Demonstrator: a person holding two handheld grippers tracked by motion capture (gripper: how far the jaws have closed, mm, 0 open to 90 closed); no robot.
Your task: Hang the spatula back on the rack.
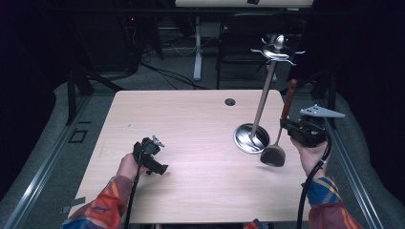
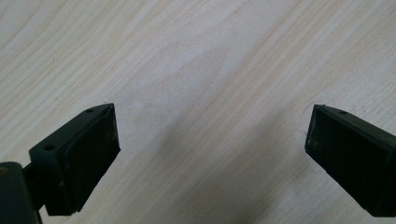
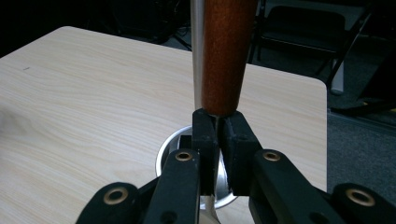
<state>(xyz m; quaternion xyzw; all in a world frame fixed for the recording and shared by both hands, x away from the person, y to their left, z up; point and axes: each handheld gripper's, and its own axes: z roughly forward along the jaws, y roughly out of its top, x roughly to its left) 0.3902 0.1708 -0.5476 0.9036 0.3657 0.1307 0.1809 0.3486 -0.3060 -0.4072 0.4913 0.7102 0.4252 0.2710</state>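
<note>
High view: right gripper (image 1: pixel 292 128) clamped on a ladle (image 1: pixel 278 140) just below its reddish wooden grip — bowl hanging just off the table (image 1: pixel 191 143), handle rising up and away. The hook stand (image 1: pixel 261 102) sits just left of it, steel base touching nothing, hooks well above the handle's top. Left gripper (image 1: pixel 152 153) rests far off, jaws wide, empty. Pale wood top; dark room behind.

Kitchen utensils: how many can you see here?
1: a ladle with a reddish wooden handle, held by the right gripper beside the metal stand at the table's right side.
</note>
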